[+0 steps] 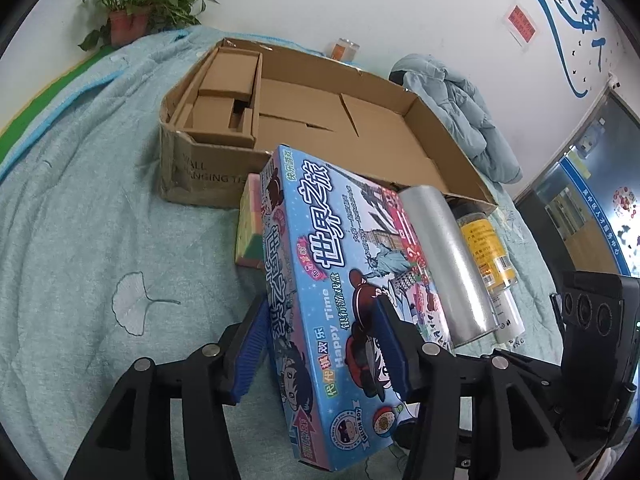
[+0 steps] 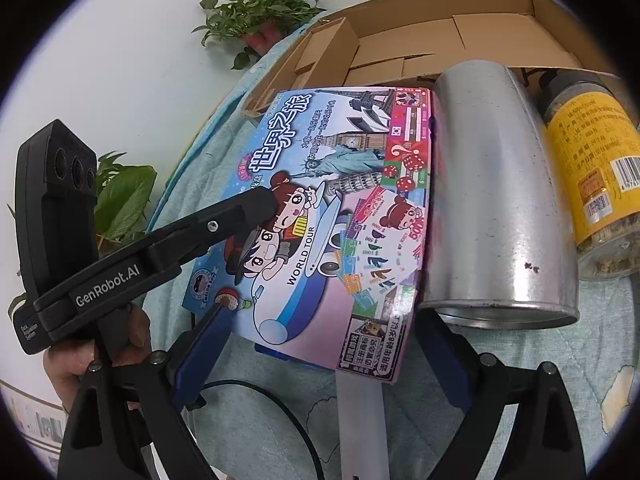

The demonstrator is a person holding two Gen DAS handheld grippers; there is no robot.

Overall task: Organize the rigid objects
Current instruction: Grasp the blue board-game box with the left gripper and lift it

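A blue board-game box [image 1: 340, 280] with cartoon art is tilted up off the bed, and my left gripper [image 1: 324, 344] is shut on its near end, one pad on its side, one on its top face. It also shows in the right wrist view [image 2: 336, 208]. My right gripper [image 2: 320, 344] is open, its jaws standing wide on either side of the box's near edge, with the left gripper's finger [image 2: 224, 224] lying over the box. A silver can [image 2: 492, 208] lies right of the box, with a yellow-labelled jar [image 2: 596, 184] beyond it.
An open cardboard box [image 1: 192, 176] with smaller cartons [image 1: 228, 80] inside stands behind on the teal bedspread [image 1: 100, 220]. A pastel cube [image 1: 250, 232] lies left of the game box. A white tube [image 1: 508, 316] lies by the jar. A potted plant [image 1: 132, 12] and a folded quilt [image 1: 460, 108] stand at the back.
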